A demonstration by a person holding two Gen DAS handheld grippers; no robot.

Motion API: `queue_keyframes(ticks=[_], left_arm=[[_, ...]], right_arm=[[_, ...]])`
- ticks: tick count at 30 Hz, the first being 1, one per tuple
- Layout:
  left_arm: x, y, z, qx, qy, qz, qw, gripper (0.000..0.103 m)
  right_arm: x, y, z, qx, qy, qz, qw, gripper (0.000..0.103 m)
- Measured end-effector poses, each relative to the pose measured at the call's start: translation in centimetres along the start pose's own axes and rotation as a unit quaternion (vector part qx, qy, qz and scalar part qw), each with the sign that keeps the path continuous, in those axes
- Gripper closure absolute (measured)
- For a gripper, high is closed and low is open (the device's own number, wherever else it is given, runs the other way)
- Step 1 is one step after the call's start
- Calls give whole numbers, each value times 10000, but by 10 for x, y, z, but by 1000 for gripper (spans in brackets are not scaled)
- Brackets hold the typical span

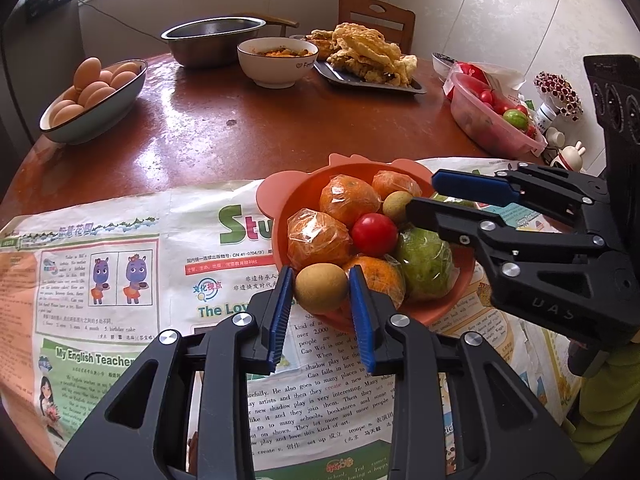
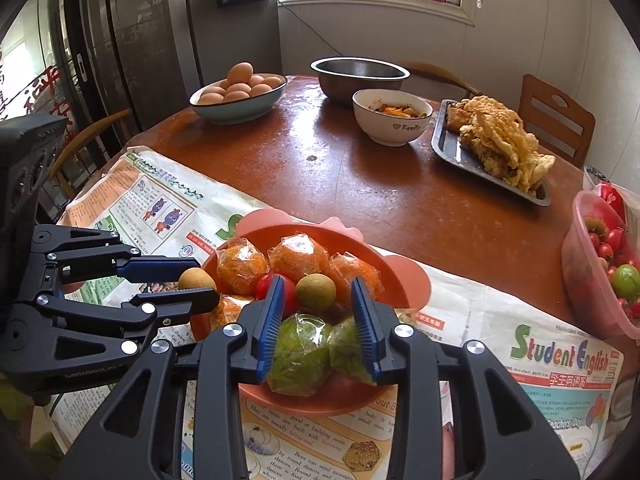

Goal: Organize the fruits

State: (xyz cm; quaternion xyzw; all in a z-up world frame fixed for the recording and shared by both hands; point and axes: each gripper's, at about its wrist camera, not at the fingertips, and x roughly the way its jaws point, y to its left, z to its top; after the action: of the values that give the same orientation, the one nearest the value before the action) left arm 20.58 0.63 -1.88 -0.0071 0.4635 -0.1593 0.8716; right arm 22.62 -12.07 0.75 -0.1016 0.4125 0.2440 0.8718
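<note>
An orange bowl (image 1: pixel 280 200) with ear-shaped handles sits on newspaper. It holds plastic-wrapped oranges (image 1: pixel 348 198), a red tomato (image 1: pixel 375 234), wrapped green fruits (image 1: pixel 424 264) and brown longans. My left gripper (image 1: pixel 320 276) is open at the bowl's near rim. One longan (image 1: pixel 321 288) rests between its blue pads with a thin gap on each side. My right gripper (image 2: pixel 316 280) hangs over the bowl, open, with another longan (image 2: pixel 316 291) lying loose between its fingertips on the pile. In the left wrist view the right gripper (image 1: pixel 420 192) reaches in from the right.
On the round red-brown table (image 1: pixel 260 132) stand a bowl of eggs (image 1: pixel 96 96), a steel basin (image 1: pixel 212 40), a white bowl of food (image 1: pixel 276 60), a tray of fried food (image 1: pixel 368 60) and a pink tub of tomatoes (image 1: pixel 492 120). A wooden chair (image 2: pixel 556 120) stands behind.
</note>
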Motion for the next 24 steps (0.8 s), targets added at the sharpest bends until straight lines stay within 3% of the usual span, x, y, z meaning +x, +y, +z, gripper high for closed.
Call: queue_keyframes(ticks=[9,20,24], left_arm=[[-7,-1,0,-42,-56,71,10000,76],[-41,-12,-3,-108,-406,242,9988,52],[-54,-17,-6,-157,-532,386,9977,36]], right_arm=[[-23,-5,-3,173,-255,-113,9995,54],[-64,-9,-17,389,-621,-285,9969,26],[-78,-9,-23,451,-717,-353,9958,20]])
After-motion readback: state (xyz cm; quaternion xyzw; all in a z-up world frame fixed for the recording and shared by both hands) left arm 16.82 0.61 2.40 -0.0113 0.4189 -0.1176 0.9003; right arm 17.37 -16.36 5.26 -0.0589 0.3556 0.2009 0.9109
